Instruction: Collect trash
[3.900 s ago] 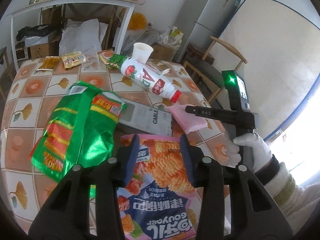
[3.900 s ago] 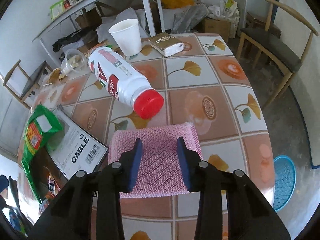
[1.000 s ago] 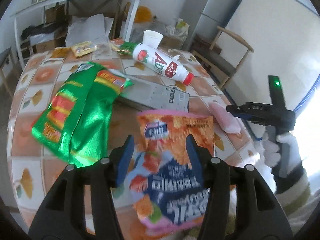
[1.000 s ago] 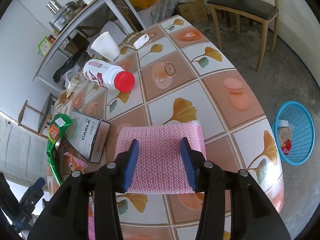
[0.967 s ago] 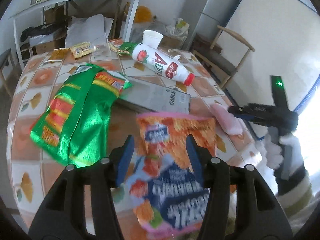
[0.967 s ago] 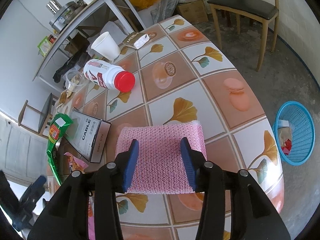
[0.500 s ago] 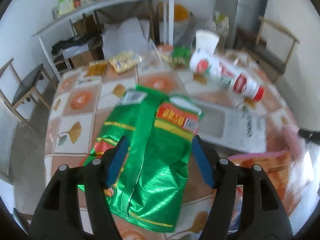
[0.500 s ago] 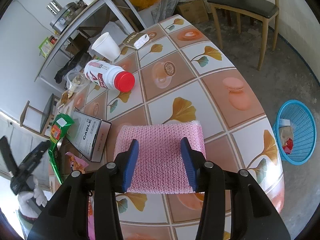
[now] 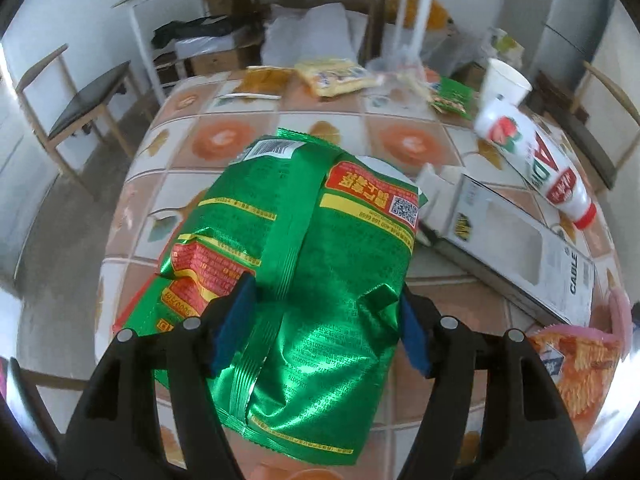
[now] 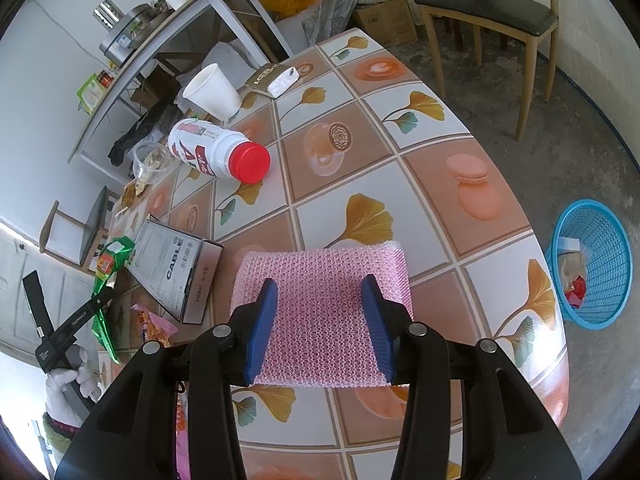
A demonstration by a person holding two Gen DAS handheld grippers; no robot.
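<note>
A crumpled green snack bag (image 9: 312,240) lies on the tiled table (image 9: 400,144). My left gripper (image 9: 322,296) straddles the bag's near half; its blue pads stand wide at the bag's two sides, not squeezing it. An orange snack bag (image 9: 576,360) lies flat at the lower right. My right gripper (image 10: 319,292) is shut on a pink mesh sponge (image 10: 320,264) over the table's near edge. In the right wrist view, the left gripper (image 10: 68,320) shows at the far left in a white-gloved hand (image 10: 72,384).
A white CABLE box (image 9: 520,248), a red-capped white bottle (image 9: 532,168) on its side and a paper cup (image 9: 504,84) lie further back, with small wrappers (image 9: 332,76) beyond. A blue basket (image 10: 592,264) stands on the floor right of the table. Chairs (image 10: 492,12) flank the table.
My left gripper swung left from the orange bag to over the green bag and dropped closer, its jaws wider. The orange bag now lies off to the right. The right gripper kept still.
</note>
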